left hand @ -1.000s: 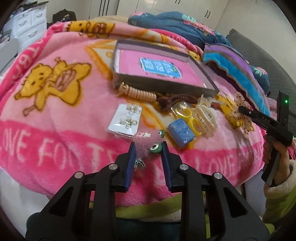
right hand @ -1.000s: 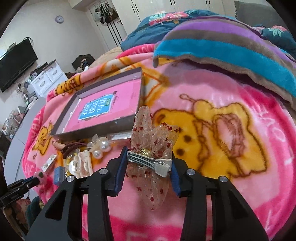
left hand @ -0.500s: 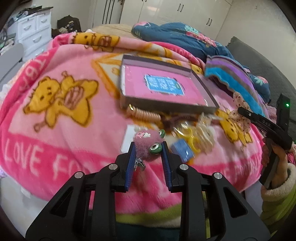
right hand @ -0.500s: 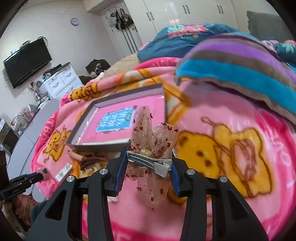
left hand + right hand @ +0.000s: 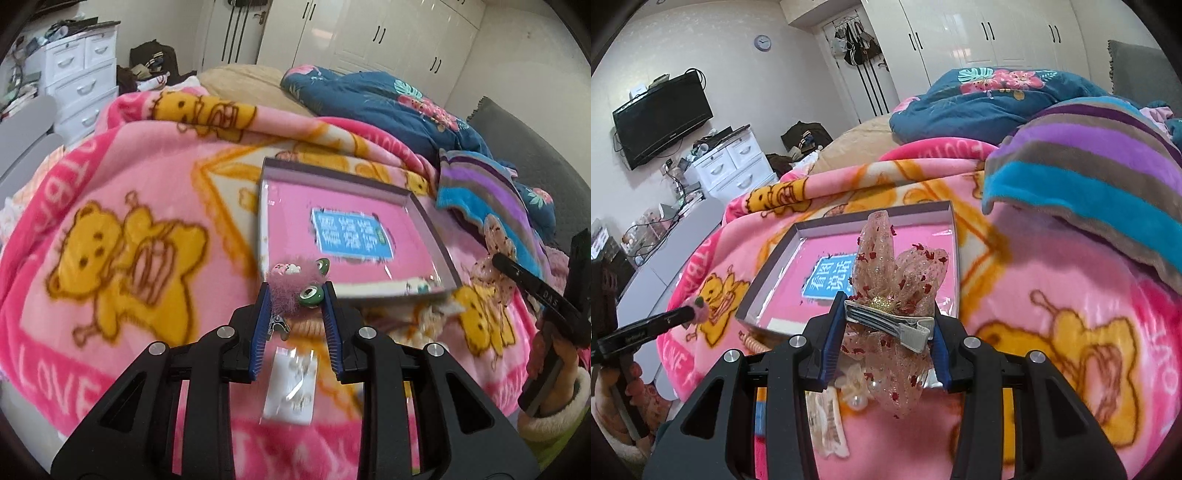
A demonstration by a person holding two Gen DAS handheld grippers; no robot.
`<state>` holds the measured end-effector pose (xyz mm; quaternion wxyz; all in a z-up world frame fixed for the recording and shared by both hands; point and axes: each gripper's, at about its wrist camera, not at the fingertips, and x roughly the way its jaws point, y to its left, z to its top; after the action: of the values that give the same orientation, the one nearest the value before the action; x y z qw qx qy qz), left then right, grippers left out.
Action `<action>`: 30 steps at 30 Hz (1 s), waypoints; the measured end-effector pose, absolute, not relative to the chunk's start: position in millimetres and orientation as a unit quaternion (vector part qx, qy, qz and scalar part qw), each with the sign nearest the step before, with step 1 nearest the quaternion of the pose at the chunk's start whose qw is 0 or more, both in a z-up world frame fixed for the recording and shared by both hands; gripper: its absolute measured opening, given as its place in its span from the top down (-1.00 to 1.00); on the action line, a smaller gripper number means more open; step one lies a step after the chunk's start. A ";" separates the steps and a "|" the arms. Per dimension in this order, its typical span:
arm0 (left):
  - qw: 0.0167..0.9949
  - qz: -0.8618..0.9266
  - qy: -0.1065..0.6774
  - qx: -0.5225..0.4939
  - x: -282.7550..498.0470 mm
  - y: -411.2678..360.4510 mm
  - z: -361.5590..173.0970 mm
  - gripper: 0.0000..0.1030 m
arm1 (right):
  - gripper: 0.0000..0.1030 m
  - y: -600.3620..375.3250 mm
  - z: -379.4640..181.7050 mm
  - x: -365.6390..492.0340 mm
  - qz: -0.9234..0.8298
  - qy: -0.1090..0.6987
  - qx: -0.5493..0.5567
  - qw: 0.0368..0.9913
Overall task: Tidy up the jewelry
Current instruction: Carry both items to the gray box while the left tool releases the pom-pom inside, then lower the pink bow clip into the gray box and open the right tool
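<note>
A fuzzy pink hair clip (image 5: 291, 290) is clamped in the left hand-held gripper (image 5: 295, 314), above the box's (image 5: 430, 218) near edge. A sheer bow clip (image 5: 895, 295) is clamped in the right hand-held gripper (image 5: 886, 334), near the same box on the bed.

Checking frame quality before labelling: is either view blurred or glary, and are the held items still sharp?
Left wrist: box and blanket motion-smeared, fuzzy clip sharp. Right wrist: mostly sharp, bow clip crisp, glare on the box's liner. Both: strong fisheye bending.

Left gripper (image 5: 295, 295) sits bottom center of its view, clamped tight on something. Right gripper (image 5: 884, 319) is the same, bottom center, jaws pinched shut too.
</note>
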<state>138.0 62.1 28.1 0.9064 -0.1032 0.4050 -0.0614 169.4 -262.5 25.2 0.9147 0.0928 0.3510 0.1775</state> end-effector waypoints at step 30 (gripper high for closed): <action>0.892 -0.057 0.442 -0.077 223.4 18.8 -16.1 -0.13 | 0.14 -238.2 -12.8 239.4 0.167 0.410 0.081 0.893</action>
<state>223.4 18.8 -16.1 0.8916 -0.0773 0.4424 -0.0568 239.4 -238.2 -12.8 0.8932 0.0812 0.4095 0.1668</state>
